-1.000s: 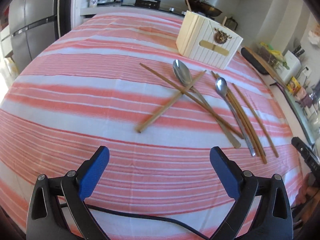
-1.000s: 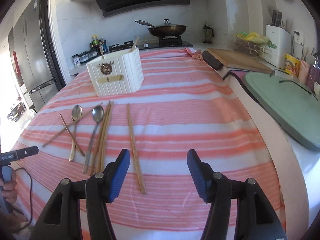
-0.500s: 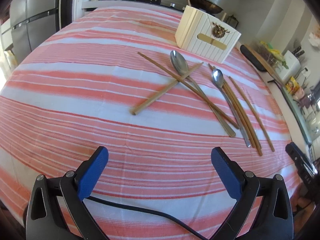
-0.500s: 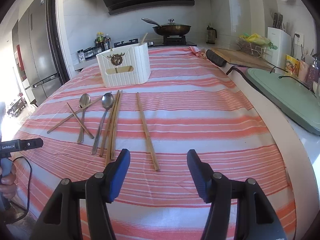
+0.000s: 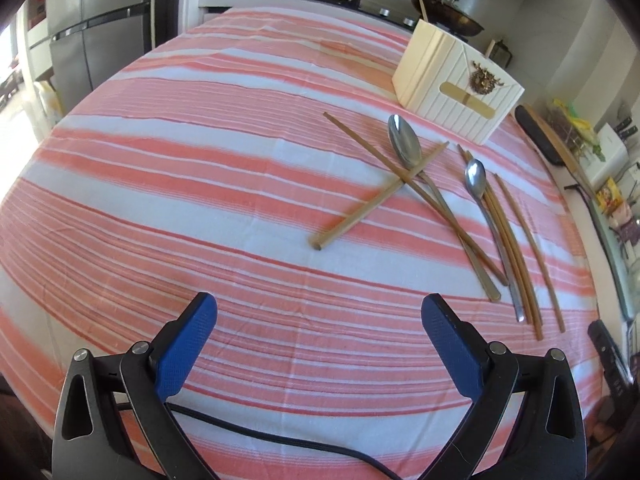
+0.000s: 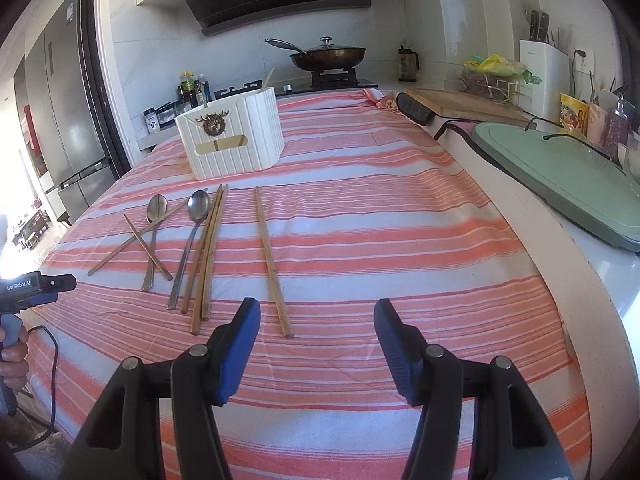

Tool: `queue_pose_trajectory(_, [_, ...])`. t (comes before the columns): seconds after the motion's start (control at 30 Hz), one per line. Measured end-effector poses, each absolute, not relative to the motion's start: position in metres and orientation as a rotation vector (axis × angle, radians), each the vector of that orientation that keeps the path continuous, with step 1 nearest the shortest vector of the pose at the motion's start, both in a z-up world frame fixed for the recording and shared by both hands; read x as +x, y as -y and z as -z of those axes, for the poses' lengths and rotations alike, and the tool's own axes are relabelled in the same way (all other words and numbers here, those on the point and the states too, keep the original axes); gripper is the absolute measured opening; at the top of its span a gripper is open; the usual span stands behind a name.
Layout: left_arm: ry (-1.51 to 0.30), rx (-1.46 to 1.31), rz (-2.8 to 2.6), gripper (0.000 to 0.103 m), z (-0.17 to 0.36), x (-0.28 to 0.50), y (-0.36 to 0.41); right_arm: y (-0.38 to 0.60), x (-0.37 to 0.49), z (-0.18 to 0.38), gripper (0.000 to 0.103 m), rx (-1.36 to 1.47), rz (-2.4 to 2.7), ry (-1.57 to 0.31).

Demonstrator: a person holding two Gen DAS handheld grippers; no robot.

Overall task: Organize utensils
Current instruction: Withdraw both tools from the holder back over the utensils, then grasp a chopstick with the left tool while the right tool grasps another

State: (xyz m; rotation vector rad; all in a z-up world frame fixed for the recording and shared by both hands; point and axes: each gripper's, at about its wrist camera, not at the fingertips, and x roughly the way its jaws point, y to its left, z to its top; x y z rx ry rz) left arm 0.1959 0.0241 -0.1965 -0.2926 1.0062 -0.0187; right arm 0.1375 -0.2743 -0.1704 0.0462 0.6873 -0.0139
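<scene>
Two metal spoons (image 5: 404,146) (image 5: 476,178) and several wooden chopsticks (image 5: 378,200) lie loose on the striped cloth, in front of a white utensil box (image 5: 456,88). Two chopsticks cross over the larger spoon. In the right wrist view the box (image 6: 230,138), the spoons (image 6: 198,206) and a lone chopstick (image 6: 272,260) show ahead. My left gripper (image 5: 318,324) is open and empty, above the cloth short of the crossed chopsticks. My right gripper (image 6: 316,320) is open and empty, just behind the lone chopstick's near end.
A green board (image 6: 560,176) and a wooden cutting board (image 6: 468,106) lie on the counter to the right. A stove with a lidded pan (image 6: 328,56) stands behind the table. A fridge (image 6: 68,120) is on the left. A black cable (image 5: 280,440) trails under my left gripper.
Both grippers have drawn back and risen a little, so the utensils look farther off. Both stayed open. The utensils have not moved.
</scene>
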Motion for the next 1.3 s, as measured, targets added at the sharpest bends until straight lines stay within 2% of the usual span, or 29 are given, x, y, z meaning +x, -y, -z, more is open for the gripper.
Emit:
queue_pose_trajectory(0.13, [-1.033, -0.393, 0.101, 0.098, 0.188, 0.215, -0.006, 0.275, 0.141, 0.172, 0.060, 0.056, 0.015, -0.692])
queue_pose_trajectory(0.3, [-1.082, -0.405, 0.114, 0.068, 0.193, 0.260, 0.037, 0.270, 0.141, 0.171, 0.060, 0.055, -0.011, -0.691])
queue_pose_trajectory(0.47, [-1.090, -0.388, -0.041, 0.060, 0.204, 0.291, 0.052, 0.271, 0.136, 0.164, 0.060, 0.059, -0.024, -0.671])
queue_pose_trajectory(0.53, [-1.080, -0.365, -0.101, 0.044, 0.206, 0.297, 0.054, 0.273, 0.134, 0.161, 0.060, 0.058, -0.022, -0.661])
queue_pose_trajectory(0.57, [-1.072, -0.342, -0.135, 0.023, 0.207, 0.299, 0.054, 0.274, 0.133, 0.160, 0.060, 0.057, -0.021, -0.658])
queue_pose_trajectory(0.6, [-1.069, -0.322, -0.151, 0.011, 0.208, 0.300, 0.054, 0.275, 0.133, 0.159, 0.060, 0.054, -0.018, -0.655])
queue_pose_trajectory(0.63, [-1.053, -0.312, -0.168, 0.005, 0.208, 0.300, 0.053, 0.276, 0.133, 0.159, 0.060, 0.053, -0.014, -0.653])
queue_pose_trajectory(0.83, [-1.076, -0.288, -0.056, 0.002, 0.204, 0.293, 0.039, 0.291, 0.148, 0.158, 0.060, 0.071, 0.014, -0.695])
queue_pose_trajectory(1.03, [-1.065, -0.220, 0.009, 0.002, 0.189, 0.280, 0.010, 0.289, 0.205, 0.174, 0.060, 0.122, -0.150, -0.898])
queue_pose_trajectory(1.2, [-1.039, -0.214, 0.001, 0.002, 0.184, 0.273, -0.034, 0.248, 0.239, 0.193, 0.060, -0.049, -0.210, -0.998])
queue_pose_trajectory(1.3, [-1.043, -0.229, -0.011, 0.002, 0.191, 0.277, -0.056, 0.230, 0.252, 0.200, 0.060, -0.196, -0.166, -0.983])
